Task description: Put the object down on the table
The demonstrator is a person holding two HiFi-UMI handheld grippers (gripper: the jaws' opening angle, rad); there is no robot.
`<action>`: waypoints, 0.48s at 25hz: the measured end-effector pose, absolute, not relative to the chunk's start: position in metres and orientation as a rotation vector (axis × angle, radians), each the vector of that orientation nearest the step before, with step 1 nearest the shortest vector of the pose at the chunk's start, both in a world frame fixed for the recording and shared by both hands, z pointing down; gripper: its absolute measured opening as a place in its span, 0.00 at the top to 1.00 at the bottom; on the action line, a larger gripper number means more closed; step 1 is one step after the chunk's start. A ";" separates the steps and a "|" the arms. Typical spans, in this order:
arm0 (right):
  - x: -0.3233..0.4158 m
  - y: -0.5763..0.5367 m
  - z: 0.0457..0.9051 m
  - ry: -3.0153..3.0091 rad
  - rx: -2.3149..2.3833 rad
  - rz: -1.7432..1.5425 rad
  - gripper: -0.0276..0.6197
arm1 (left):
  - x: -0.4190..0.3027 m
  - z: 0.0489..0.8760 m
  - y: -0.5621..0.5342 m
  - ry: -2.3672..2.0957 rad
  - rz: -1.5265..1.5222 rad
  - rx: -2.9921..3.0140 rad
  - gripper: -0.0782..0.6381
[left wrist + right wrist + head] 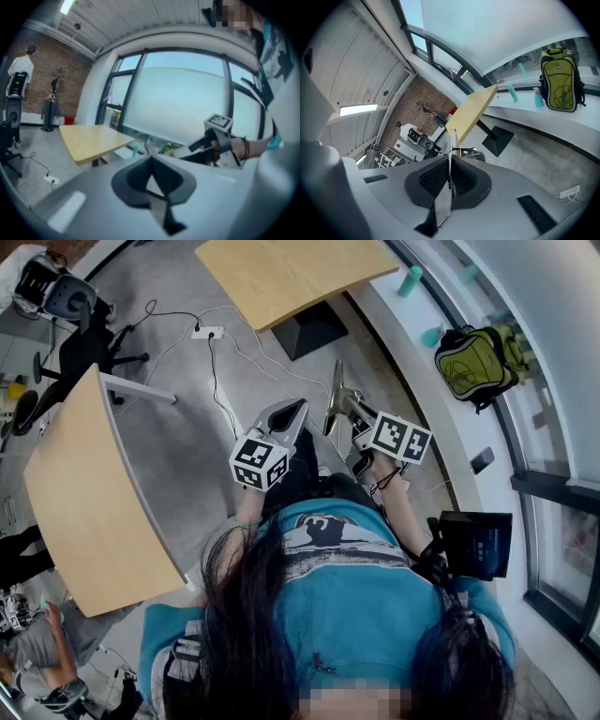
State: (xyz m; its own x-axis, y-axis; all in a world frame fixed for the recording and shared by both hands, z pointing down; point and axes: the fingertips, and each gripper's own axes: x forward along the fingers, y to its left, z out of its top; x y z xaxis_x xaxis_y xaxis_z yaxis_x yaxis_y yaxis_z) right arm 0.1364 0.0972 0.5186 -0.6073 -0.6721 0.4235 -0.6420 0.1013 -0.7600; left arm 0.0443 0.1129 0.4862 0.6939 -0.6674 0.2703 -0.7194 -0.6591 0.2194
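My right gripper (352, 413) (450, 165) is shut on a thin flat metal utensil (334, 395) (453, 143). I see it edge-on, sticking out forward past the pads. My left gripper (296, 411) (151, 161) is beside it with its jaws together and nothing between them. Both are held in the air above the grey floor, in front of the person's chest. One wooden table (291, 273) (471, 112) (91, 140) stands ahead. A second wooden table (84, 493) stands to the left. The right gripper (218, 136) also shows in the left gripper view.
A green backpack (473, 362) and teal bottles (410, 280) stand on the white window ledge at the right. A power strip with cables (208, 332) lies on the floor. An office chair (84, 334) is at the far left. A dark device (478, 545) lies by the person's right side.
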 end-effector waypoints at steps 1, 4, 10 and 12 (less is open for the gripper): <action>0.134 0.089 0.520 2.312 -1.379 -1.567 0.93 | 0.042 0.488 0.104 -1.093 0.236 2.596 0.89; 0.124 0.059 0.521 2.314 -1.385 -1.573 0.93 | 0.035 0.489 0.072 -1.077 0.237 2.602 0.89; 0.087 -0.019 0.515 2.313 -1.407 -1.578 0.93 | 0.003 0.481 -0.007 -1.023 0.244 2.636 0.89; 0.073 -0.046 0.512 2.318 -1.405 -1.575 0.93 | -0.009 0.478 -0.034 -1.019 0.237 2.641 0.89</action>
